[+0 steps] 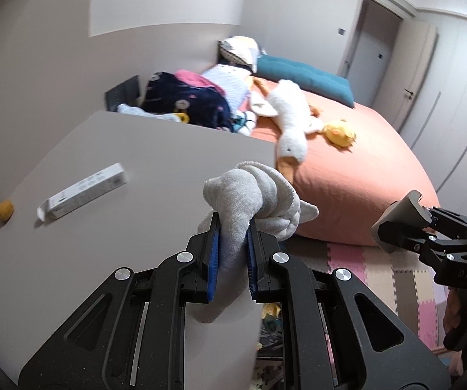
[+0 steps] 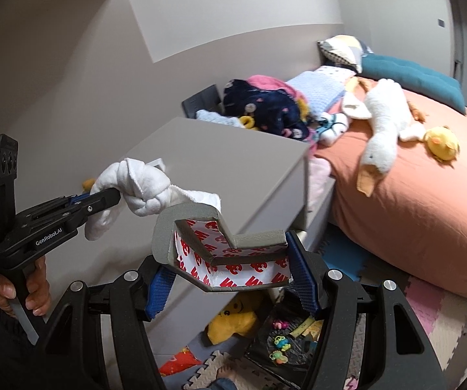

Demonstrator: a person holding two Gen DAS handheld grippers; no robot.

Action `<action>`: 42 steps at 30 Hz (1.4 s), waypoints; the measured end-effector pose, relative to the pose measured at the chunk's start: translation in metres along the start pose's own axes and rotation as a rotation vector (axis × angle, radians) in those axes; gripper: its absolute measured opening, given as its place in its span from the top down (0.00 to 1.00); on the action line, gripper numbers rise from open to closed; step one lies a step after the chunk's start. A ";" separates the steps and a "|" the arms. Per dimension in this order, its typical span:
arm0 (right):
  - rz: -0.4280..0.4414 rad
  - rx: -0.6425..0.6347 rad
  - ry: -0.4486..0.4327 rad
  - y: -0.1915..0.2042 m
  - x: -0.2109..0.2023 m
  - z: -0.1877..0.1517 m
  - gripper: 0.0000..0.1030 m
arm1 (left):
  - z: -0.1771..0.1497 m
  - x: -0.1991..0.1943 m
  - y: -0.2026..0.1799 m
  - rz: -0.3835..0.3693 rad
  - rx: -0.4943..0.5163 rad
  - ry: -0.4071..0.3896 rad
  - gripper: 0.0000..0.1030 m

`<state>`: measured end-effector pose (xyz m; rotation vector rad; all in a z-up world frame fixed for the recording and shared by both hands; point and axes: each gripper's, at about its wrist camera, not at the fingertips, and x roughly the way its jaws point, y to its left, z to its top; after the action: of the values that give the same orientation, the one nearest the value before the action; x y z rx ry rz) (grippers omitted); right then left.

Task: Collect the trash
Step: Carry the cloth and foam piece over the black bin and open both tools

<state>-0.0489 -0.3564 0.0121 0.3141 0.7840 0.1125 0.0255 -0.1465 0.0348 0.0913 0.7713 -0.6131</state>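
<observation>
One bed [image 1: 357,175] with an orange cover fills the far right of the room, carrying one teal cushion [image 1: 301,76], one long white plush goose [image 1: 287,115], one small yellow plush chick [image 1: 340,133] and a heap of clothes [image 1: 184,97] at its left end. Pale walls stand behind it, with a door [image 1: 371,48] far right, and pastel foam mats [image 1: 380,279] cover the floor.

One grey worktop [image 1: 119,175] stands left of the bed, its top plain and smooth. On it lie one white carton [image 1: 84,191], long axis running from near left to far right, and one small yellow lump [image 1: 5,209] further left, apart from the carton.

There are two tools. The right tool [image 2: 230,276] is held apart by one grey foam corner guard [image 2: 197,227], pinched at both ends between the blue pads; its bend points away toward the worktop and its red-printed white backing faces the camera. It hangs over the near edge of the worktop, above a yellow plush toy [image 2: 233,320] on the floor.

The left tool [image 1: 232,250] is pressed tight on one knotted white cloth [image 1: 256,198], which sticks out past the fingertips, long axis running left to right, over the worktop's right edge. A hand [image 2: 19,292] grips that tool's handle.
</observation>
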 end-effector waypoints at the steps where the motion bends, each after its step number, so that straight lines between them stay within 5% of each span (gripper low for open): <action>1: -0.007 0.008 -0.004 -0.004 -0.004 -0.002 0.37 | 0.000 0.001 -0.004 -0.006 0.009 0.004 0.87; 42: -0.233 0.203 -0.059 -0.102 -0.080 -0.052 0.36 | -0.007 0.045 -0.119 -0.194 0.208 0.091 0.87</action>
<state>-0.1443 -0.4576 -0.0006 0.4135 0.7692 -0.1953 -0.0197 -0.2645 0.0157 0.2382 0.8084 -0.8778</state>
